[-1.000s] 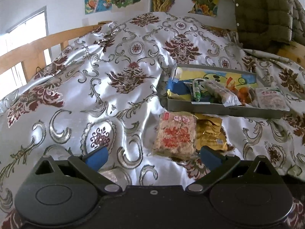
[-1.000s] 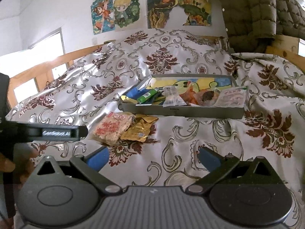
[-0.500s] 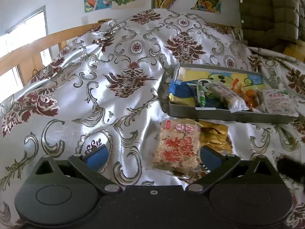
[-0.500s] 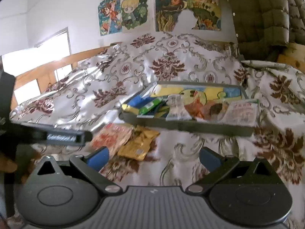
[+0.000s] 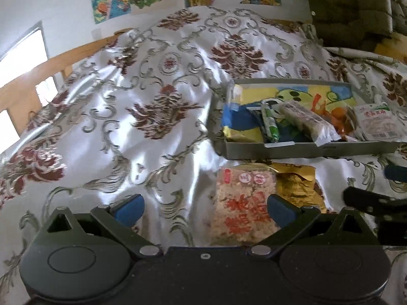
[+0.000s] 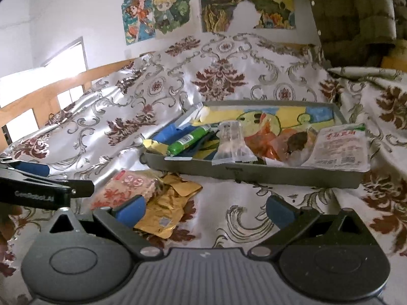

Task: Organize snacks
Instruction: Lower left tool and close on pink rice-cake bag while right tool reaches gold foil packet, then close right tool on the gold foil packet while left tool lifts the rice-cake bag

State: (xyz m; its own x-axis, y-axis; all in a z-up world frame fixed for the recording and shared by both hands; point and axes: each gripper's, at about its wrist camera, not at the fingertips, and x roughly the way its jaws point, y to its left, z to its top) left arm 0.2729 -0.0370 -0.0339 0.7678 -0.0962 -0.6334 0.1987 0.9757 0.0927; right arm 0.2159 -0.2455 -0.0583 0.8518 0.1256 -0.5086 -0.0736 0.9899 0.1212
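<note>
You have one grey tray [image 6: 254,175] on the bedspread. Inside it you can count one green tube pack [image 6: 189,139], one clear wrapped pack [image 6: 232,143], one white flat pack [image 6: 339,147], one blue-and-yellow pack [image 5: 240,127]; the orange wrappers [image 6: 269,137] overlap too much to count. Outside it, two packs: one red-printed rice cracker [image 5: 243,206], one gold pouch [image 6: 165,211]. Two posters [image 6: 157,12] on your wall.

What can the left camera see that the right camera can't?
Only the left camera shows the right tool poking in from the side. Only the right camera shows the left tool and a bit of the hand holding it. Both show the grey tray of snacks, the red-printed packet and the gold packet on the flowery cloth.
</note>
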